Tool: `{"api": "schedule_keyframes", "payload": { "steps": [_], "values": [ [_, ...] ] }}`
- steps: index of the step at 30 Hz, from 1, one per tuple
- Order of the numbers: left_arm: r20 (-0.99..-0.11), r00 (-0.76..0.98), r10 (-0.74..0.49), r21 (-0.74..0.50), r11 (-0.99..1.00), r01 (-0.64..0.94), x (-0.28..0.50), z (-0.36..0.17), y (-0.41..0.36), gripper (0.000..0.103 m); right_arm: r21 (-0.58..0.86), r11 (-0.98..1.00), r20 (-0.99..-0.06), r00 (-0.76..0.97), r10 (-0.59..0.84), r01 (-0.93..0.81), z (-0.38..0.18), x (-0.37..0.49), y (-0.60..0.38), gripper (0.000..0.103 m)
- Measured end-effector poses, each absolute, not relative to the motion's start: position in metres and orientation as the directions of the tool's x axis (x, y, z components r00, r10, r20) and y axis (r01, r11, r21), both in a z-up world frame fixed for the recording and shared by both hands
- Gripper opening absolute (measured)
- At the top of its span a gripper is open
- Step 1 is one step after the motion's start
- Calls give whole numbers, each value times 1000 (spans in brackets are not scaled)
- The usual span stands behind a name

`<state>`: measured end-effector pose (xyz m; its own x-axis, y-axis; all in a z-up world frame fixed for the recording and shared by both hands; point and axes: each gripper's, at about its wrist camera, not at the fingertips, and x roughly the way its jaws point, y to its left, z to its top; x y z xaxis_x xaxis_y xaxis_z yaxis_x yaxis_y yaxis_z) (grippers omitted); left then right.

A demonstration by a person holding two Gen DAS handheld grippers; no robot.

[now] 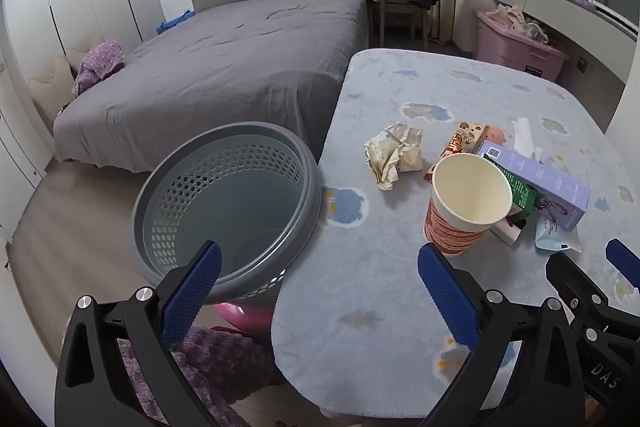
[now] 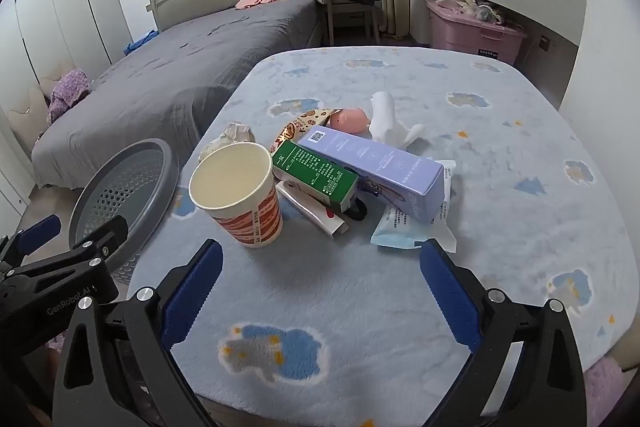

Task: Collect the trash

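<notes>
1. Left gripper (image 1: 320,291) hangs with jaws wide apart, nothing between them, over the near table (image 1: 360,307) edge and the grey basket (image 1: 228,203) beside it.
2. Right gripper (image 2: 320,291) is likewise spread and empty, above bare table.
3. The trash lies mid-table: cup (image 2: 238,193) upright, green box (image 2: 316,175) and purple box (image 2: 376,163) touching, packet (image 2: 404,227) under them, tissue (image 2: 384,123) behind.
4. Only the left view shows the whole crumpled paper (image 1: 394,155) and the basket's inside; the right view hides most of the paper behind the cup.
</notes>
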<state>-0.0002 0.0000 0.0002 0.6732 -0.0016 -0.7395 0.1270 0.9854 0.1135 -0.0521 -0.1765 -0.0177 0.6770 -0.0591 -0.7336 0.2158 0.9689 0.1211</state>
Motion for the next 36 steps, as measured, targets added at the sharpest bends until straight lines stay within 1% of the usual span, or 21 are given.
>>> {"api": "schedule_keyframes", "payload": {
  "steps": [13,15,36],
  "values": [
    [-732,681,-4,112,986,126,-2,5,1,96,118,968,-730,681,-67,221,-12,-58,-176,94],
    [-731,683,-3,112,986,125,-2,6,1,96,117,968,-727,683,-68,221,-5,-61,-174,94],
    [-705,709,-13,108,986,125,-13,18,3,96,119,970,-695,715,-72,214,4,-78,-168,94]
  ]
}}
